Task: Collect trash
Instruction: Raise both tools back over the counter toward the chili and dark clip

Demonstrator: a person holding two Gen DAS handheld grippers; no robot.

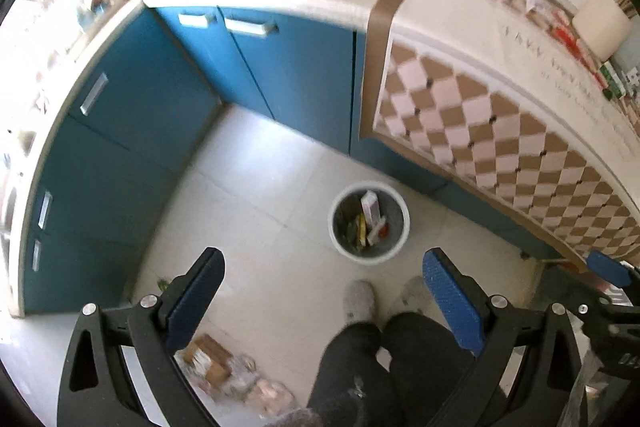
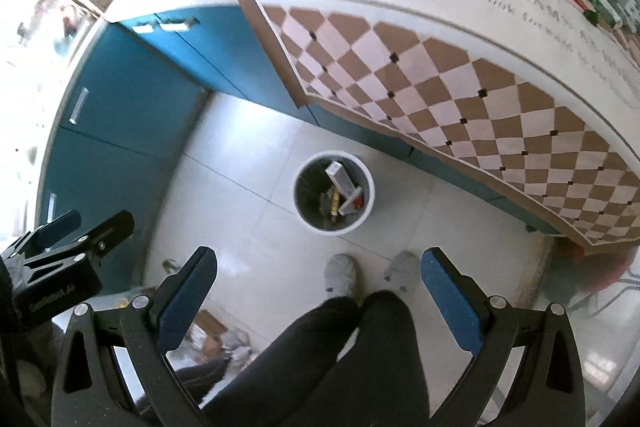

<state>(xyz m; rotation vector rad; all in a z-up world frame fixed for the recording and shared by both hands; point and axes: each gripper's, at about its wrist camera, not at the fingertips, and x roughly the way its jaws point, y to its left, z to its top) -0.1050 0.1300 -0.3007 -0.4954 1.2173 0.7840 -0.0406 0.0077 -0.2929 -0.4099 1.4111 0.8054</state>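
Holding both tongs, left tongs [image 1: 324, 291] and right tongs [image 2: 320, 287], spread apart and empty, I hover above the bin [image 1: 369, 221] between drops.

We look down on a pale tiled floor [image 1: 256, 163] bounded by blue cabinets [image 1: 132, 131] on the left and far sides. A white bin [image 1: 369, 223] stands upright on the tiles at centre, near the cloth-covered counter [image 1: 500, 131] on the right. Inside it we see a white carton [image 1: 370, 205], yellow packaging and a red scrap, all leaning. Two grey slippers [image 1: 359, 301] rest on the floor just near of the bin. At near left, a brown box [image 1: 210, 359] and some blurred pale wrappers lie on the tiles. A small green scrap [image 1: 163, 283] lies by the left cabinet base.

On the counter's checked cloth, far right, lie small boxes [image 2: 600, 5], red and green.
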